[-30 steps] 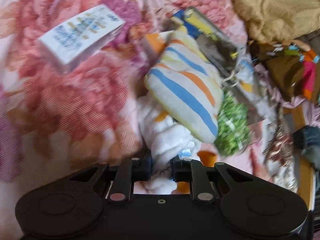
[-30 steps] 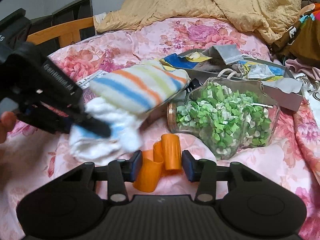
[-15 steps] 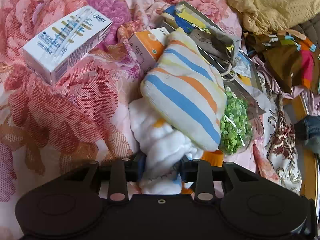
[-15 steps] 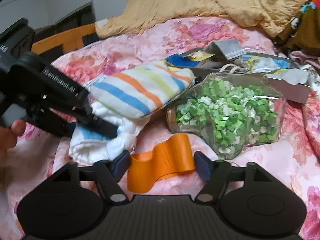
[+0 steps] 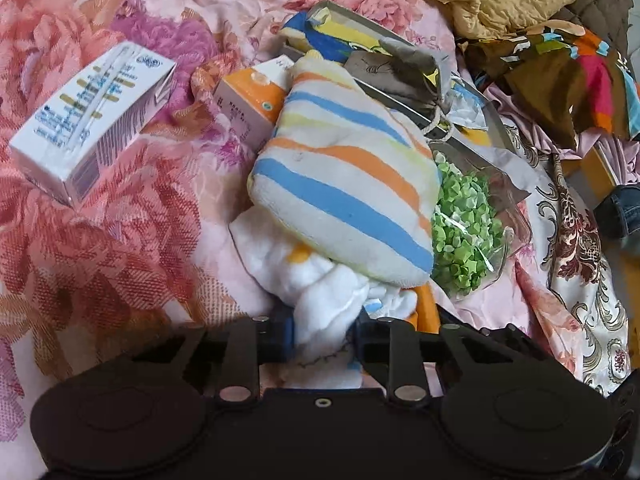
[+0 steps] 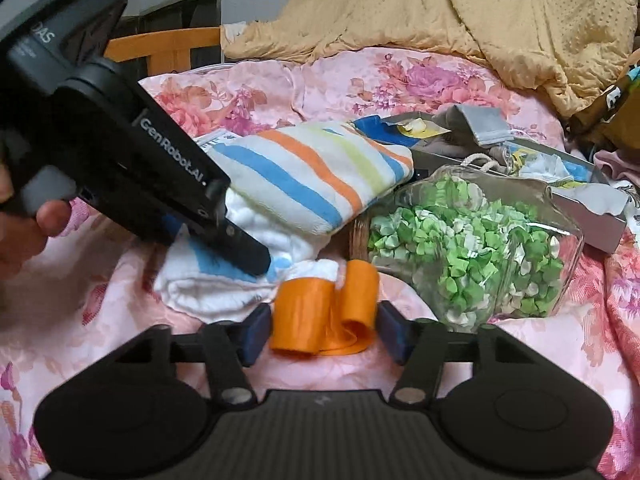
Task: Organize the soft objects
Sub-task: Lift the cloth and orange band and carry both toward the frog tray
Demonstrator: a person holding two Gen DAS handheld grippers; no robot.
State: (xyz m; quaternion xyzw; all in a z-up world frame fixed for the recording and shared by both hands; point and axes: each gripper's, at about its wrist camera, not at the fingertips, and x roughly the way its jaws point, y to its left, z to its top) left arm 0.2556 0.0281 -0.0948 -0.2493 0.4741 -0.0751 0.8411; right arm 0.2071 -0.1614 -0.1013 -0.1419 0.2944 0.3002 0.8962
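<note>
Fingers of my left gripper (image 5: 325, 334) have just been closing and now pinch the white cloth (image 5: 320, 292) bunched at six o'clock. My right gripper (image 6: 322, 330), jaws narrowing too, brackets the orange band (image 6: 320, 312), its pads just beside the loops. Farther at twelve lies the striped towel (image 5: 344, 188), overlapping the cloth; the jar of green paper stars (image 6: 472, 252) sits at two.
</note>
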